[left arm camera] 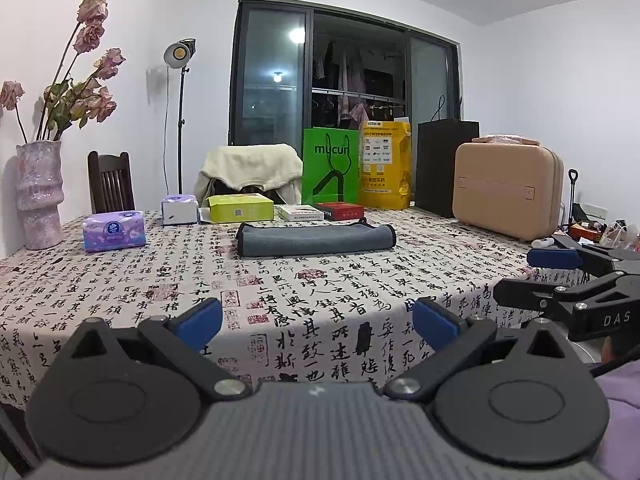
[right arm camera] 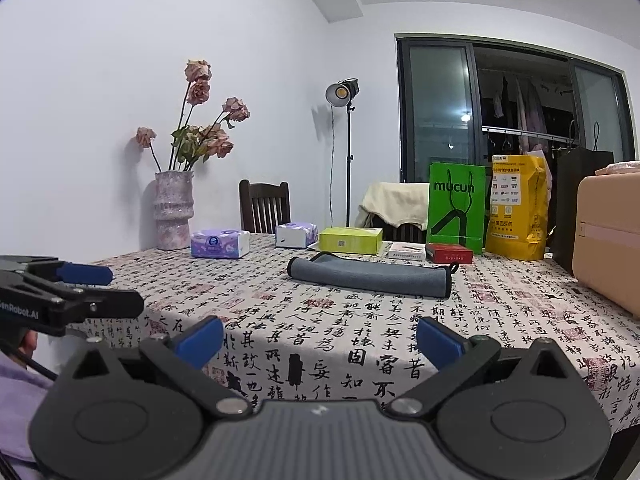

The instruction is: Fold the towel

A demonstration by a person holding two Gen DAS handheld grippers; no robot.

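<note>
A grey towel lies folded into a long flat strip on the calligraphy-print tablecloth, toward the far side of the table; it also shows in the right wrist view. My left gripper is open and empty, held over the near table edge, well short of the towel. My right gripper is open and empty too, also over the near edge. Each gripper shows in the other's view: the right gripper at the right, the left gripper at the left.
Behind the towel stand tissue packs, a green box, a red box, a green bag, a yellow bag and a tan case. A vase of dried roses stands far left.
</note>
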